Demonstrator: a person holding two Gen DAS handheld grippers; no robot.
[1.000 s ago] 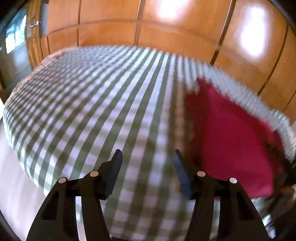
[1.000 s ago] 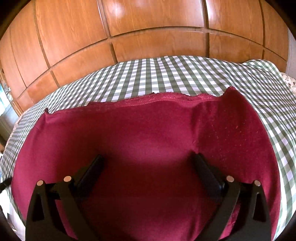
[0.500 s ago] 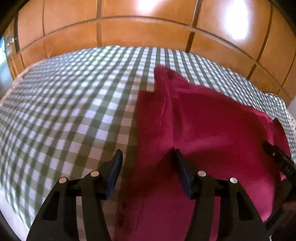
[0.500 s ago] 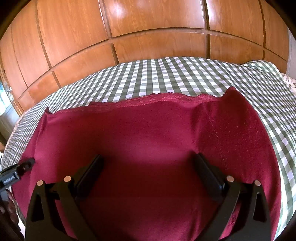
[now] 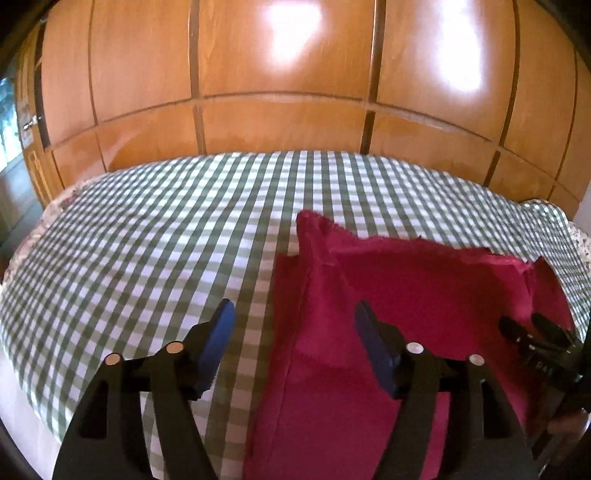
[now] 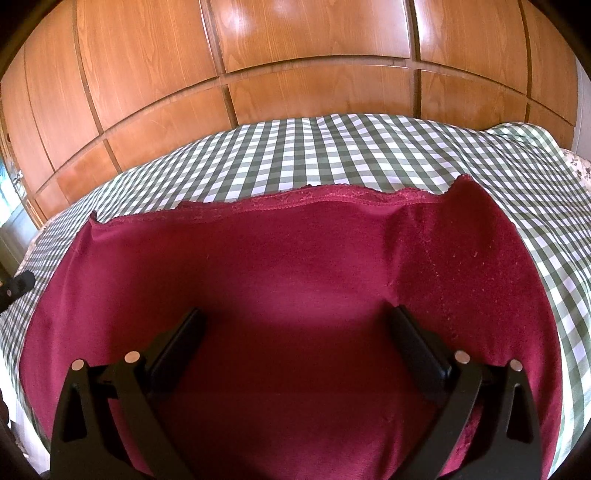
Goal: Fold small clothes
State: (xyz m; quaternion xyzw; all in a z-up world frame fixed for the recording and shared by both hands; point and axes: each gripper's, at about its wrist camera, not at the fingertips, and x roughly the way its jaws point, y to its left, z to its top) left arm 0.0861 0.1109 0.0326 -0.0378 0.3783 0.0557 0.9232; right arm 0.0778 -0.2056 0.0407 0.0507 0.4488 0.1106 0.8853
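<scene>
Checked bedcover (image 5: 155, 240) under red garment (image 6: 295, 288); wooden wardrobe (image 5: 280, 66) behind.

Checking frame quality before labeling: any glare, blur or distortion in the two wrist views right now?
Left wrist: two blown-out glare patches on the wooden wardrobe doors, strong fisheye curving of the checked bedsheet, image sharp. Right wrist: only faint reflections on the doors, same barrel distortion, maroon garment crisp, lace hem readable.

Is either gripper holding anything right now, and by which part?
Nothing is held. The left gripper and right gripper are both open above the dark red fabric garment on the green-and-white checked bedsheet.
</scene>
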